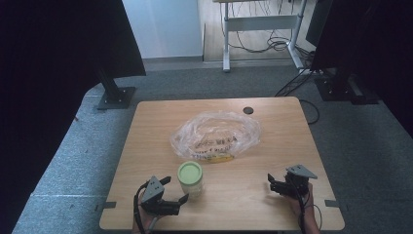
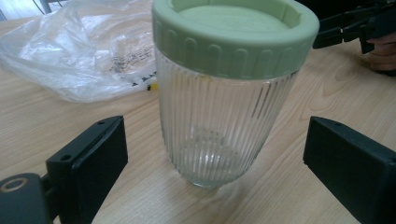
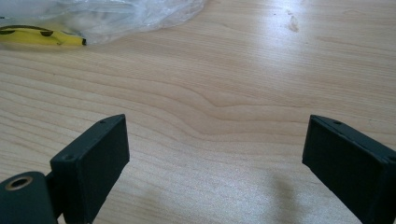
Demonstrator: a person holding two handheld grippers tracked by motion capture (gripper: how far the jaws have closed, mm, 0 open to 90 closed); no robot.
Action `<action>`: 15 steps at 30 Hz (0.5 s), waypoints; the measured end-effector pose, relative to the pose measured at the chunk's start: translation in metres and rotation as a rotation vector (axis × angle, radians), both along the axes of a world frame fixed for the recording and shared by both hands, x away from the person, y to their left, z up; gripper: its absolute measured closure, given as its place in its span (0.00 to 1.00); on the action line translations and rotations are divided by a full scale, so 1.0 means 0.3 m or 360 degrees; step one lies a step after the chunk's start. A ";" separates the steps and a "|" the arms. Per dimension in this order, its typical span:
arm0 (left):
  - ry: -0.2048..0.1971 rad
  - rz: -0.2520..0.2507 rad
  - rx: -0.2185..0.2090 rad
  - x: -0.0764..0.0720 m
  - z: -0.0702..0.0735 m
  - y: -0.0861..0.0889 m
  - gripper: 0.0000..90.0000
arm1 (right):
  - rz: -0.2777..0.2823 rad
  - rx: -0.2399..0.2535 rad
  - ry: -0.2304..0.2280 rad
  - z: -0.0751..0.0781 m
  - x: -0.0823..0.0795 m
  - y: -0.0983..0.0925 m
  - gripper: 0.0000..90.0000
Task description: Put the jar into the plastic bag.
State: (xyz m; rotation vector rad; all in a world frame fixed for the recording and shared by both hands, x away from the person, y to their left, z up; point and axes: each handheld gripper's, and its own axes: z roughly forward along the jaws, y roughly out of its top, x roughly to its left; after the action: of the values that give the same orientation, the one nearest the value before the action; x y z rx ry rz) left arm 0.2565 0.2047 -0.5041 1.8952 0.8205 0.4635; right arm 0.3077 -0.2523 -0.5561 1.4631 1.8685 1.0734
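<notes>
A ribbed clear glass jar (image 1: 190, 185) with a pale green lid (image 1: 189, 172) stands upright near the table's front edge, left of centre. My left gripper (image 1: 175, 189) is open just in front of it. In the left gripper view the jar (image 2: 219, 116) and its lid (image 2: 233, 32) stand close ahead, in line with the gap between the jaws and touching neither; the left gripper (image 2: 215, 140) holds nothing. My right gripper (image 1: 271, 185) is open at the front right over bare wood. Nothing lies between the wide-apart jaws of the right gripper (image 3: 215, 140).
A crumpled clear plastic bag (image 1: 214, 134) with dark print lies mid-table; a yellow item (image 3: 42, 37) shows at its near edge. A small dark round disc (image 1: 248, 110) sits near the table's (image 1: 146, 146) far edge. Black stands and cables are on the floor beyond.
</notes>
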 end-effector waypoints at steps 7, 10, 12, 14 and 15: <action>0.0007 0.0019 -0.0035 0.007 0.001 0.001 0.05 | -0.0001 0.0002 0.0004 0.000 0.001 -0.001 0.08; 0.0020 0.0013 -0.0043 0.012 -0.002 -0.004 0.05 | -0.0003 0.0004 0.0004 0.000 0.001 -0.001 0.08; 0.0023 0.0008 -0.0042 0.013 -0.005 -0.010 0.04 | -0.0011 0.0004 0.0000 0.000 0.000 -0.001 0.08; 0.0026 0.0006 -0.0031 0.015 -0.009 -0.017 0.04 | -0.0005 0.0003 0.0004 0.000 0.001 -0.001 0.08; 0.0026 0.0007 -0.0028 0.017 -0.011 -0.018 0.04 | -0.0005 0.0003 0.0004 0.000 0.001 -0.001 0.08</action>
State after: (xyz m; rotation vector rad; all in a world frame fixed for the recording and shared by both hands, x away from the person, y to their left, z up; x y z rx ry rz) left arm 0.2615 0.1991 -0.5075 1.8836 0.8369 0.4425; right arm 0.3080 -0.2526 -0.5561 1.4688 1.8665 1.0725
